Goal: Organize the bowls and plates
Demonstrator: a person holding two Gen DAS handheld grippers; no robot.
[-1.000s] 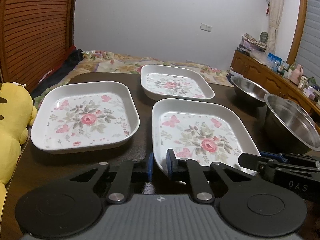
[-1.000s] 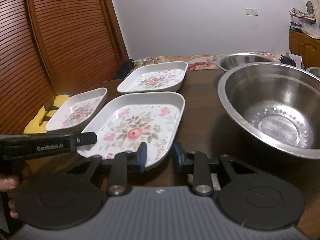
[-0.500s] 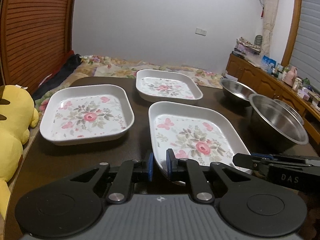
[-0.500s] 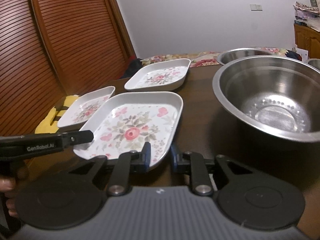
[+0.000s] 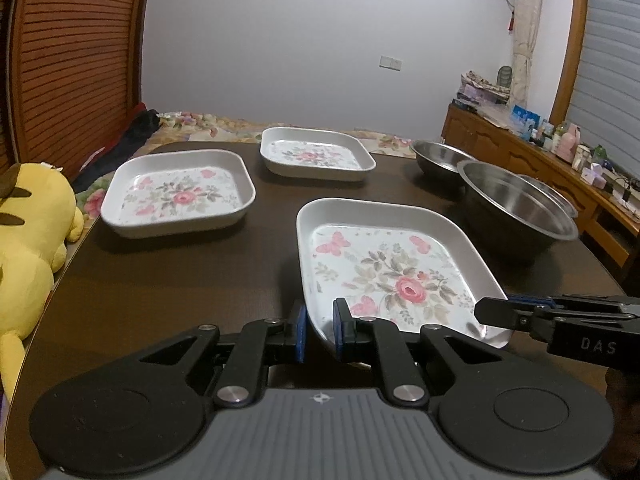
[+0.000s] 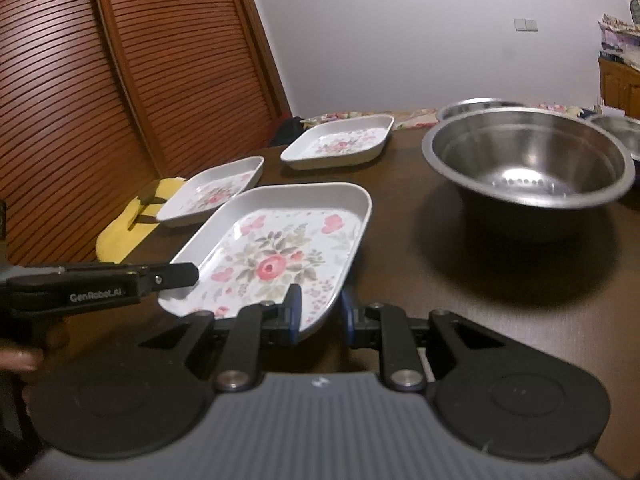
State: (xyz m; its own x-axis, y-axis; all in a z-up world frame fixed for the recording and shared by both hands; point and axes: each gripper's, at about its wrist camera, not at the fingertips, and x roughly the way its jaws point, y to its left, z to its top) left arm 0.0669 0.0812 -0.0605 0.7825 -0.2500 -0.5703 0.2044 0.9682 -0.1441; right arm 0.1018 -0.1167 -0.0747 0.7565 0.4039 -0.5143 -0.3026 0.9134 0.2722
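Both grippers, left (image 5: 320, 330) | right (image 6: 318, 312) | jaws clamp near plate (image 5: 384, 268) rim | third bowl (image 6: 618, 134) cut off

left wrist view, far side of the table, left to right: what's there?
yellow plush toy → left floral plate → far floral plate → small steel bowl → large steel bowl

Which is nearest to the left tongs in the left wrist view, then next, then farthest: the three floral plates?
1. Near floral plate, its corner rim between the left tongs.
2. Left floral plate, mid-table beside the yellow plush toy.
3. Far floral plate, at the table's back edge.
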